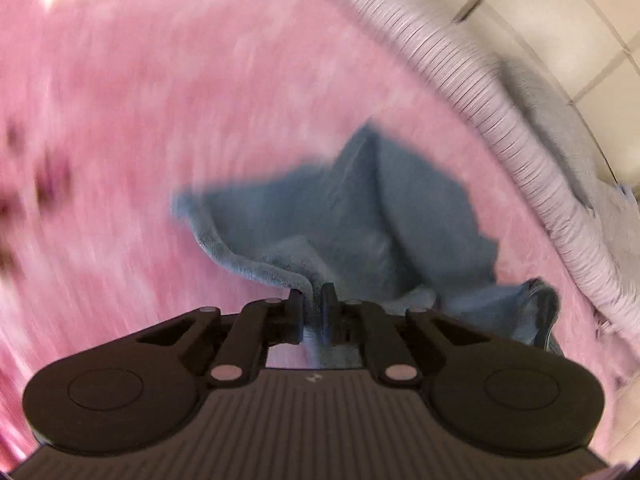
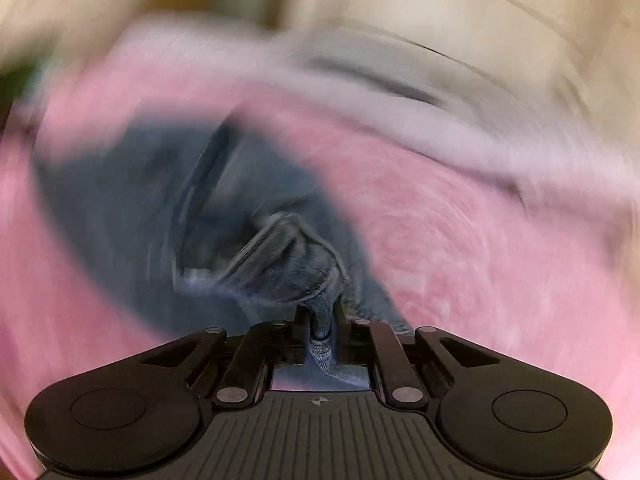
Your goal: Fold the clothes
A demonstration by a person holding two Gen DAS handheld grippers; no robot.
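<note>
left gripper (image 1: 313, 296) clamped on the blue garment's (image 1: 360, 208) soft edge | right gripper (image 2: 320, 312) pinched its stitched hem | garment hung above the pink bedspread (image 1: 160, 100), likely lifted to spread for folding

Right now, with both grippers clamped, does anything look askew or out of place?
Nothing damaged. The blue cloth hangs bunched between the left gripper and right gripper, not flat on the pink cover.

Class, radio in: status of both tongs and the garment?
Left tongs shut on blue garment. Right tongs shut on it too. Pink blanket beneath, nothing blocking.
</note>
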